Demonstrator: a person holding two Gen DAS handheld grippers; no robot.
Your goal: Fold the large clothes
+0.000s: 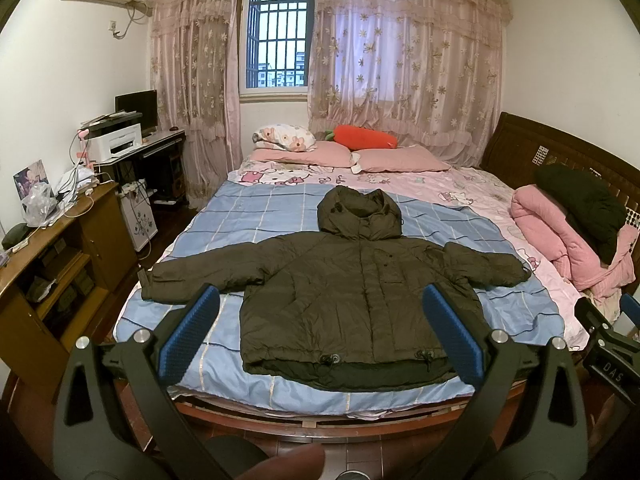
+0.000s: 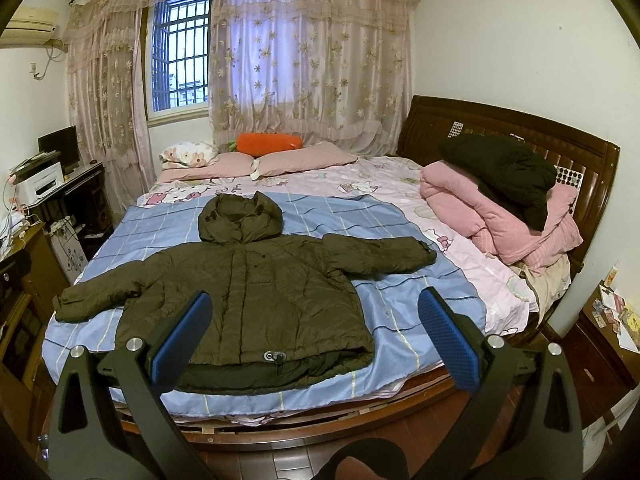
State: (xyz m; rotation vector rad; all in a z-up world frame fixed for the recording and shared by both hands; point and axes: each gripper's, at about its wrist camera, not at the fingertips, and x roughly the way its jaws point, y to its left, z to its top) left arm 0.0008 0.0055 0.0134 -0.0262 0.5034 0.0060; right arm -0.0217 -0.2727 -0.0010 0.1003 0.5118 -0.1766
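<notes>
Ahead of both my tongs, on the blue checked sheet (image 1: 224,216) of the bed (image 2: 304,436), lies the olive puffer jacket (image 1: 360,300), spread flat with its front up. Its long axis runs straight away from me: hem nearest my tongs at the bed's near edge, hood (image 1: 358,214) farthest. The sleeves cross that axis, one stretched out to each side.

My left tongs (image 1: 320,336) hang released and empty, blue pads wide apart, short of the bed and not touching anything. From that view the jacket's body fills the gap between the pads, and the left sleeve (image 1: 200,276) runs out just beyond the left pad. My right tongs (image 2: 316,340) are likewise spread and empty; from there the jacket (image 2: 256,292) sits ahead and to the left, and the right sleeve (image 2: 380,254) reaches out ahead of the right pad.

I judge nothing is folded yet. Each sleeve lies on the side of its own tongs, so the left tongs are nearer the left cuff (image 1: 150,284) and the right tongs nearer the right cuff (image 2: 426,250). The first fold likely brings a sleeve in across the chest, toward that long axis. The padding looks slippery and springy, so a shallow pinch may slide off.
</notes>
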